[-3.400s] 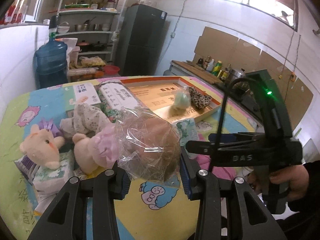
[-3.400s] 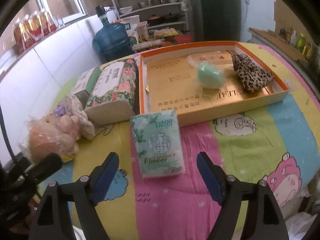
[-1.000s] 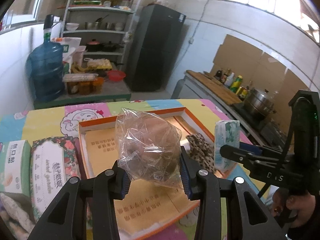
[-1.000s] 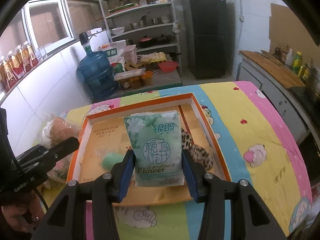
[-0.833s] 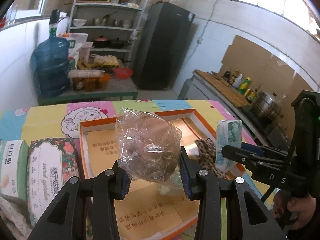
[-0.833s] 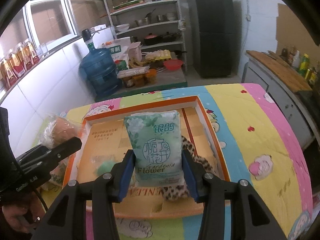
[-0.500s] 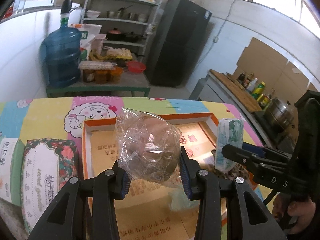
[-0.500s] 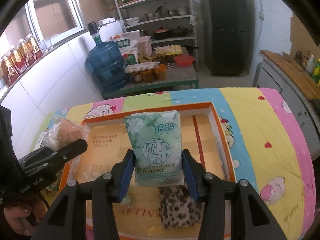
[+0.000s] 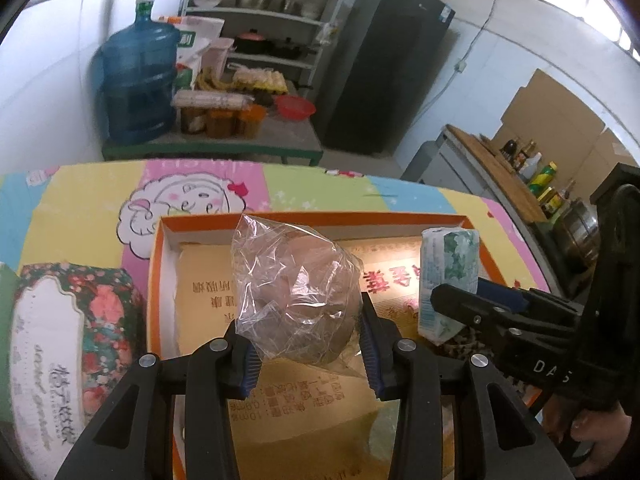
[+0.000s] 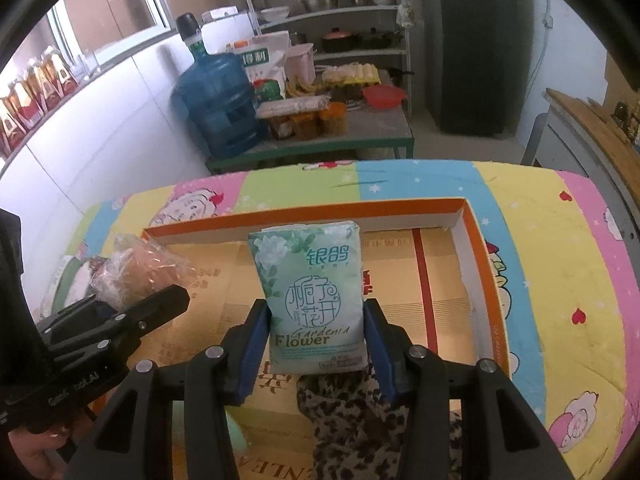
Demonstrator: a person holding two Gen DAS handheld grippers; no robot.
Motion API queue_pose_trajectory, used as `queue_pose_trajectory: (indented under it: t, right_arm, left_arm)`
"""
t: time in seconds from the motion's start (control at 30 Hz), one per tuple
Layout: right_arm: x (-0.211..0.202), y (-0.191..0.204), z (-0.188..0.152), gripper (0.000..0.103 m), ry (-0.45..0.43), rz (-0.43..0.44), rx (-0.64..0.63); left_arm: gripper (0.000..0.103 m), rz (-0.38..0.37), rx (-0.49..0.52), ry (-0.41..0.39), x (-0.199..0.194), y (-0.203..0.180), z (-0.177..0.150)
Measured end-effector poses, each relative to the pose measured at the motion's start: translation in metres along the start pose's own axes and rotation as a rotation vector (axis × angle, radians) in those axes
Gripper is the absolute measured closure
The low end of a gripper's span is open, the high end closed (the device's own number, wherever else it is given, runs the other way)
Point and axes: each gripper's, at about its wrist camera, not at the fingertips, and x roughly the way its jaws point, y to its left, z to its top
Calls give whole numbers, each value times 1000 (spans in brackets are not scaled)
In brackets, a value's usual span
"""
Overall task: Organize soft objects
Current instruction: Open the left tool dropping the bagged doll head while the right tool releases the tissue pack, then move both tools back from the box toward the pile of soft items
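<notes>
grippers: left pinching bagged toy, right pinching tissue pack over tray; both prob. soft, light; hold at sides.

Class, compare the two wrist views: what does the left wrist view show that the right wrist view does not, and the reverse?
Left wrist view only: the floral tissue box beside the orange tray.

Right wrist view only: the leopard-print cloth in the tray and bottles on a window ledge.

Both: the tray, the bagged toy in the left gripper, the tissue pack in the right gripper, and the water jug.
</notes>
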Motion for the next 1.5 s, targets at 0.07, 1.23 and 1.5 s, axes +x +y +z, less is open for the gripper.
queue_pose_trajectory:
  t: [0.07,1.23,1.5]
  right_arm:
    - [5,-1,0,55,9,-2,-2]
    - [-28,-7,-14,48,-61,10,101]
    - [-58,6,-19,48,-115,-8,98]
  left_arm:
    - [61,-5,-13,13,6,2,0]
    - [35,-68,27,-11,-21,-6,-1]
    - [35,-91,40,-49,-56,-6,0]
